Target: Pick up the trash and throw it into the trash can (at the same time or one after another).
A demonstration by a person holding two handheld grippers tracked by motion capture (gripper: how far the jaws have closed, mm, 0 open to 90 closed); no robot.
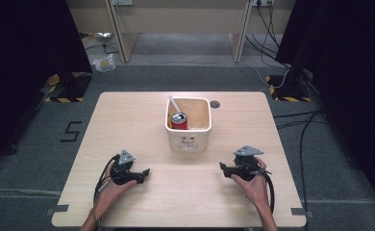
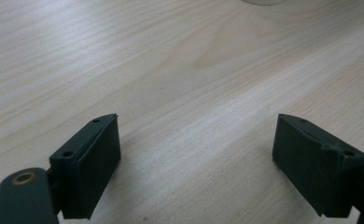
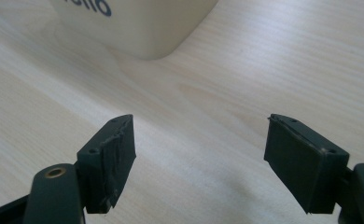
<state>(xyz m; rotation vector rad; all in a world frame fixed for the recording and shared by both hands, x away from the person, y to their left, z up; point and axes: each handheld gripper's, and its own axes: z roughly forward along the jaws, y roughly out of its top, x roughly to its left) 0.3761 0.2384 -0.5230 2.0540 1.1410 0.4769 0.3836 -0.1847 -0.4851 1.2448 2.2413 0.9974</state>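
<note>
The left gripper (image 1: 144, 174) rests low over the bench (image 1: 128, 125) near its front-left corner, jaws spread wide and holding nothing; the left gripper view shows bare wood grain between them. The right gripper (image 1: 222, 166) sits opposite, toward the front-right corner, jaws equally wide and empty. Both point inward along the front edge.

Beyond them, at the bench centre and slightly toward the far edge, stands a cream square bin (image 1: 189, 140) (image 3: 138, 28) with a printed front face. Inside it, against the left wall, a red can (image 1: 179, 120) stands upright, with a white straw-like piece (image 1: 174, 103) leaning behind it. A dark round grommet hole (image 1: 215, 104) lies just beyond the bin's far-right corner.

Hazards, as judged:
- The can stands close to the bin wall. A jaw entering from above may strike the rim and shift or tip the bin.
- The can's smooth, round side may slip from an off-centre grip.
- The leaning white piece may snag a jaw.
</note>
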